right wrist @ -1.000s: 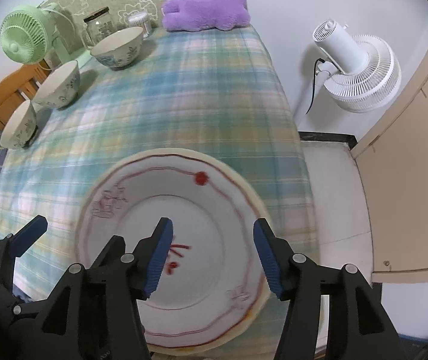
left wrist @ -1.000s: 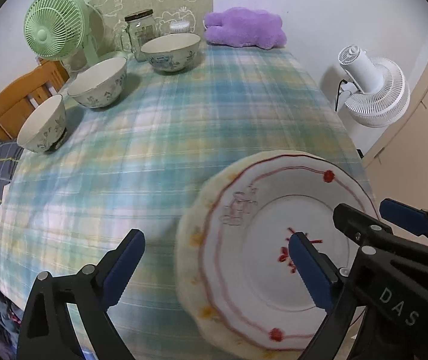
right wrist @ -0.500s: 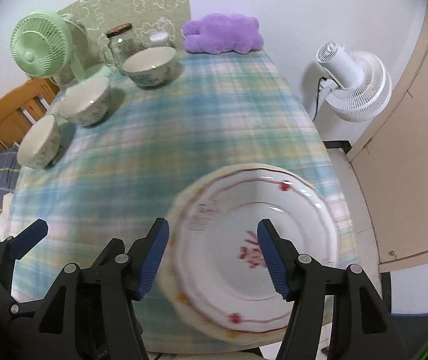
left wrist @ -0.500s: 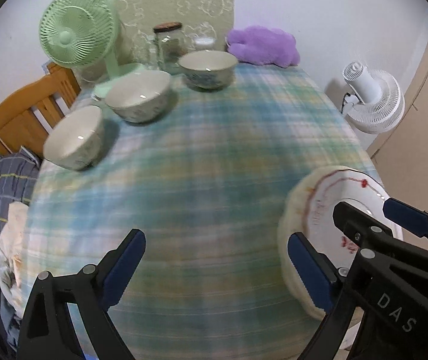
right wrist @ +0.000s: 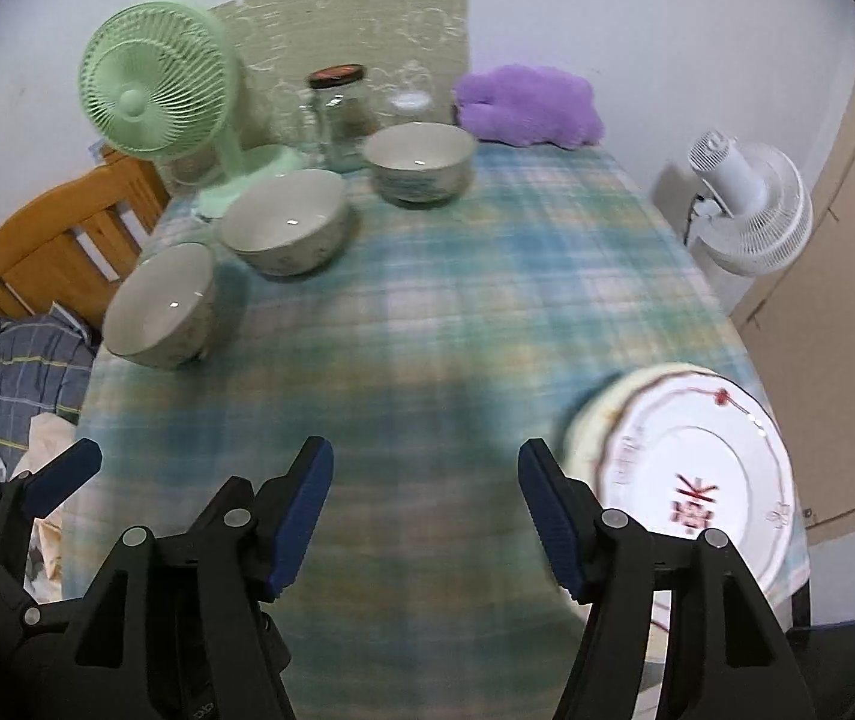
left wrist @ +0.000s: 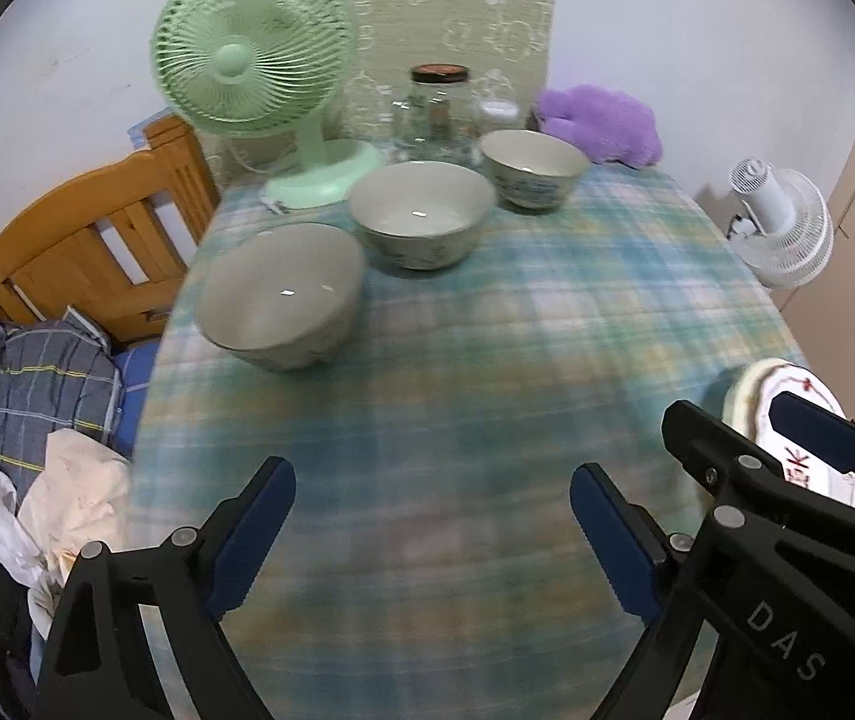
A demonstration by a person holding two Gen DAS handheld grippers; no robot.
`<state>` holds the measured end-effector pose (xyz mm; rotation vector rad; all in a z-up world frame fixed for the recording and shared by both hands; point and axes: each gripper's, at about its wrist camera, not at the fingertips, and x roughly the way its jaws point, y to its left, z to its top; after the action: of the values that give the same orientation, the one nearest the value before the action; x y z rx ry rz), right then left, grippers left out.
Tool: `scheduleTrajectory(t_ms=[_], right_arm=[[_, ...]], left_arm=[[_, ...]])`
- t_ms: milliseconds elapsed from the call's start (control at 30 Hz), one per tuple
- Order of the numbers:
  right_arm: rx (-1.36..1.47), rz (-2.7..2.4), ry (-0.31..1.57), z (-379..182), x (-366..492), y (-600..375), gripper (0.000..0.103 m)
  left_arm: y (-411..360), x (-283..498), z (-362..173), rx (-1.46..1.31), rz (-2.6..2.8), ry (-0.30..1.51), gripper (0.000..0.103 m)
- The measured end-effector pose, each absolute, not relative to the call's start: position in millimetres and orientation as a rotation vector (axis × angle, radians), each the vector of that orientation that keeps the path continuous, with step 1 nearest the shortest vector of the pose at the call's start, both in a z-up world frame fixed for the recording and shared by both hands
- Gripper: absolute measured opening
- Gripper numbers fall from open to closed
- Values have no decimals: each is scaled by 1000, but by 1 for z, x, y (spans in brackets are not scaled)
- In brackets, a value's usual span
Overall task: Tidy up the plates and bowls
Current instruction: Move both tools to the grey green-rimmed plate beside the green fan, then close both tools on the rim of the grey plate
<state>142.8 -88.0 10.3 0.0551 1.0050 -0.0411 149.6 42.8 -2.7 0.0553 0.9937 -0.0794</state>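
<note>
A white plate with red trim (right wrist: 697,468) lies on a cream plate at the table's near right corner; in the left wrist view the plate (left wrist: 751,384) is half hidden behind the other gripper. Three cream bowls stand in a row at the far left: near bowl (left wrist: 280,294) (right wrist: 157,306), middle bowl (left wrist: 421,222) (right wrist: 283,222), far bowl (left wrist: 532,171) (right wrist: 418,162). My left gripper (left wrist: 433,477) hangs over bare plaid cloth, jaws wide and closing a little, nothing between them. My right gripper (right wrist: 425,453), left of the plates, is opening, nothing between its jaws.
A green fan (left wrist: 253,54), a glass jar (left wrist: 439,102) and a purple plush (left wrist: 601,120) line the table's far edge. A white fan (left wrist: 787,234) stands on the floor to the right. A wooden chair (left wrist: 85,240) and a heap of clothes (left wrist: 37,378) sit at the left.
Both grippers have swung away from the plates toward the bowls. The plates slid to the right edge of both views, the bowls grew larger, and the right jaws widened.
</note>
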Motion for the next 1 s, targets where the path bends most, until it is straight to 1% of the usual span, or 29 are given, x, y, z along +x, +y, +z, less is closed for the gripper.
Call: scheduleTrajectory(t_ms=[133,333,467,667,1000], right_arm=[[50,-39,988,15,157,-61,73],[36,-27,952,22,191,-23,76],[32,-24,923,25,216,0,77],[53,-4,893,21,249,25,76],[71,-14,922,-11,297,50,76]], left_arm=[[68,162,1,46,-57,971,93],[104,191,9,39,-15,933,93],[127,215,9,22,-2,910,93],[155,250,-3,-17,19,914,89],[175,293,-36,-30,64,957,87]])
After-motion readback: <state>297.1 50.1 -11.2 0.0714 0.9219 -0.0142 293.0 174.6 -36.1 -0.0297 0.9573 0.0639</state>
